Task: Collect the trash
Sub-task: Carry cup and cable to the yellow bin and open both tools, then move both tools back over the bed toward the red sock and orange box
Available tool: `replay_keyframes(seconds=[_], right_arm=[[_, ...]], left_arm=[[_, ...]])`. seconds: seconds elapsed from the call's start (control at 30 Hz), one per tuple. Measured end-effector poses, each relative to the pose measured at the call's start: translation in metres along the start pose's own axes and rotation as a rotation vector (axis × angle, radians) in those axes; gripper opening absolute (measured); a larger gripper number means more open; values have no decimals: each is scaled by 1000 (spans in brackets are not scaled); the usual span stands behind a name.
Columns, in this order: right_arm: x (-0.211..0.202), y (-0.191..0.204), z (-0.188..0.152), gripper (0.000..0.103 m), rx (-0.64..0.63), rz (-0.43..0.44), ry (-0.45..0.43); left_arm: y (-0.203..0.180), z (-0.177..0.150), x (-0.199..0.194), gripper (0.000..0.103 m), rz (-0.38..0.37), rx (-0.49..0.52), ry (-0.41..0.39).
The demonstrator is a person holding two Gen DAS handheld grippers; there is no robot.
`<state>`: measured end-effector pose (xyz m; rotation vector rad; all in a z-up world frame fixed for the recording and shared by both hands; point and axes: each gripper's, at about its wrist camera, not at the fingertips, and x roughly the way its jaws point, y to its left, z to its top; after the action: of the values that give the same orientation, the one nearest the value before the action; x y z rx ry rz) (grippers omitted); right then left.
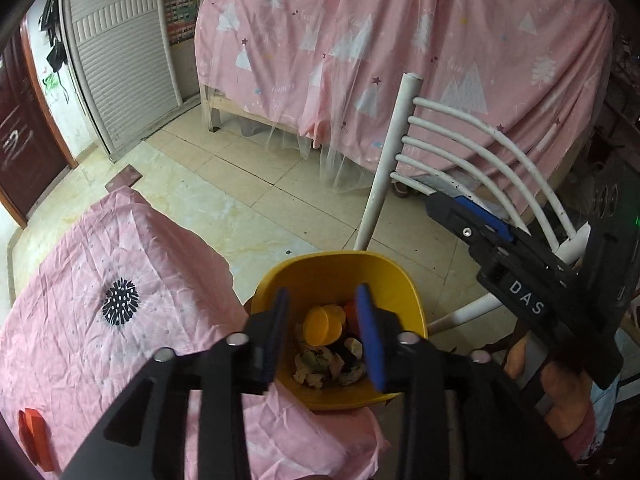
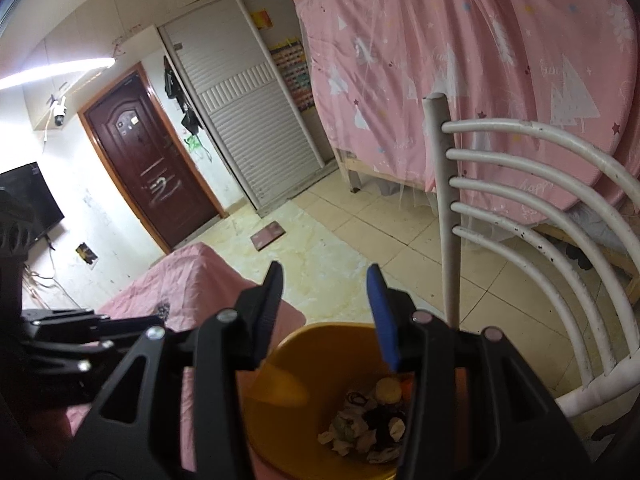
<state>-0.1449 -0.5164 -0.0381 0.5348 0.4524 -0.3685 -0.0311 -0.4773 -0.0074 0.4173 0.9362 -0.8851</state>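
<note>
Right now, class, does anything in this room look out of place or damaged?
A flat reddish tile piece lies loose on the floor near the wardrobe. The white chair has chipped, speckled paint. An orange item sits on the pink cloth, outside the yellow bin.

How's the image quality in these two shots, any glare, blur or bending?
Left wrist view: even, dim light, sharp; fisheye bends the white slatted chair back. Right wrist view: a bright ceiling strip light blows out the upper left wall; the yellow plastic bin stays clear.
</note>
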Motion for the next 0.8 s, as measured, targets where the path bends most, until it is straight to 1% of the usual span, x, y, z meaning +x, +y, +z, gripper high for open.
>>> replay_keyframes(seconds=[0.03,0.07,0.5,0.57,0.63,0.73,0.8], right_arm=[[0,1,0,49,-4,2,1],[1,2,0,49,-6,5,1],[4,24,-4,50,-57,27,17],[6,29,-5,50,-63,37,21],[7,37,-7,50,-71,65,31],[9,52,-10,58,-93,90,41],[10,65,-13,59,-115,113,50]], left_arm=[[-1,-1,-1,31,6,4,-2],[-2,-1,-2,31,9,5,-3],[16,-3,-27,31,26,-19,-40],[23,-5,-34,31,27,-29,-52],[29,-8,-40,31,28,-39,-63],[45,-14,-51,33,38,-61,-82],[60,-19,-59,37,53,-83,-94]])
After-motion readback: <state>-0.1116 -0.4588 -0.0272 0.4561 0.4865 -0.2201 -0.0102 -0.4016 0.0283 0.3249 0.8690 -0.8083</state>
